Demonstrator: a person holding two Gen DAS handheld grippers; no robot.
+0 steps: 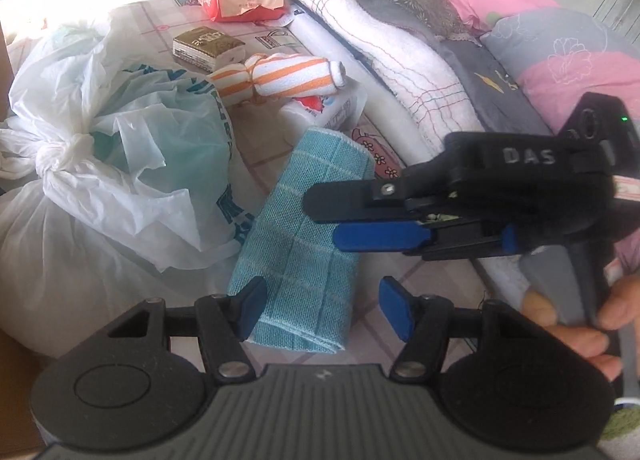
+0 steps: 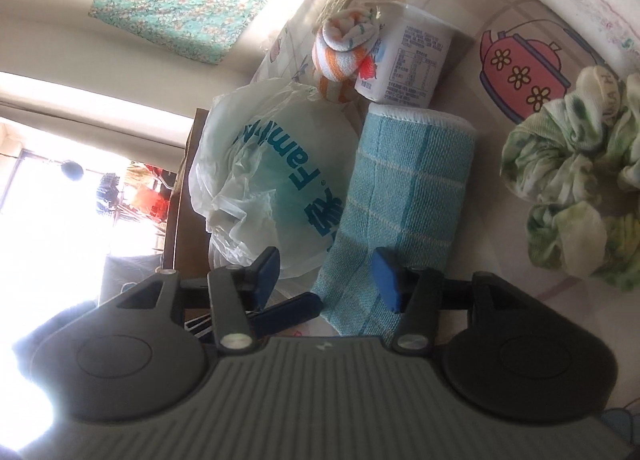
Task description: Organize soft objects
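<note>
Blue cloth [image 1: 298, 244] lies hemmed between plastic bags [image 1: 120, 163] and folded bedding [image 1: 380, 47] — both hand-held grippers [image 1: 320, 308] [image 2: 326, 280] released.

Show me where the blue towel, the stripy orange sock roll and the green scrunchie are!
blue towel [image 1: 296, 227]: left wrist view, middle of the folded cloth.
stripy orange sock roll [image 1: 280, 75]: left wrist view, middle of the roll.
green scrunchie [image 2: 576, 175]: right wrist view, on its ruffled fabric.

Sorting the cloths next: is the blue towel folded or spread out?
Folded. The blue towel lies as a narrow, layered strip on the bed, its stacked hemmed edges showing at the near end.
</note>
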